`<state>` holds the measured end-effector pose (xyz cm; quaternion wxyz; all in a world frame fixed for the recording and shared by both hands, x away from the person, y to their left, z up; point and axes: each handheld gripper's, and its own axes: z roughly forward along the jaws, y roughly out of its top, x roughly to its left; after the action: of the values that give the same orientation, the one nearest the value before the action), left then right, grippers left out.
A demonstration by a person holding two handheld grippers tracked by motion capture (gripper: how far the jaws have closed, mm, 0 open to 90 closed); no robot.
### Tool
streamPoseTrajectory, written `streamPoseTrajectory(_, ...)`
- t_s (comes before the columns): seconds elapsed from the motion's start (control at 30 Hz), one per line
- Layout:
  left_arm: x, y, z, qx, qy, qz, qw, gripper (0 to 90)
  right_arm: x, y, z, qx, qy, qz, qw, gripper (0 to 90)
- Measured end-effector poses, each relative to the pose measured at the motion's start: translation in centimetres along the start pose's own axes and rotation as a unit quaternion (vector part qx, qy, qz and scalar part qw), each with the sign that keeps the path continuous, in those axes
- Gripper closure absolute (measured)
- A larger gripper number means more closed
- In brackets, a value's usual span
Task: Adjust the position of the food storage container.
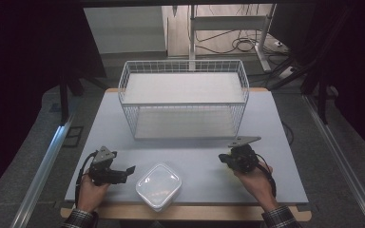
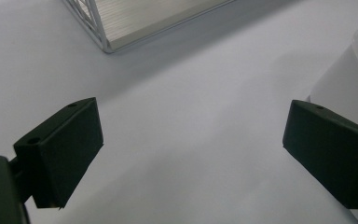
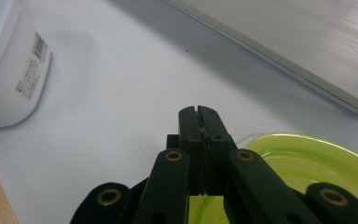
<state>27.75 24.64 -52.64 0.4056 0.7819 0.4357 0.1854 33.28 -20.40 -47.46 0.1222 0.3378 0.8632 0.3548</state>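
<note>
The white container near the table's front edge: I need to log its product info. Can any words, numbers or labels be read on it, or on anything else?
White container, side sticker: a barcode and several lines of small print, too blurred to read.
Nothing else carries readable text.

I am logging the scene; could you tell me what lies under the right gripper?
Beneath the shut right gripper sits a yellow-green translucent round lid or dish on the table; the gripper covers its near part.

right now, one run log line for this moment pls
left gripper: open, beside white container | right gripper: shut, over green lid | wire basket: behind
</note>
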Motion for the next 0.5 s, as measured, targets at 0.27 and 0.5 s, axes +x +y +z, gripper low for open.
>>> streamPoseTrajectory(0.27,0.0,0.0,-0.1,0.000,-0.006,-0.007,1.0000,6.1,-0.9,-1.0,-1.0,0.003,-0.008,0.016,0.9998,89.1)
streamPoseTrajectory(0.5,-0.2,0.1,-0.4,-0.001,-0.003,-0.007,1.0000,6.3,-1.8,-1.8,-1.8,0.002,-0.023,0.030,0.9993,89.2)
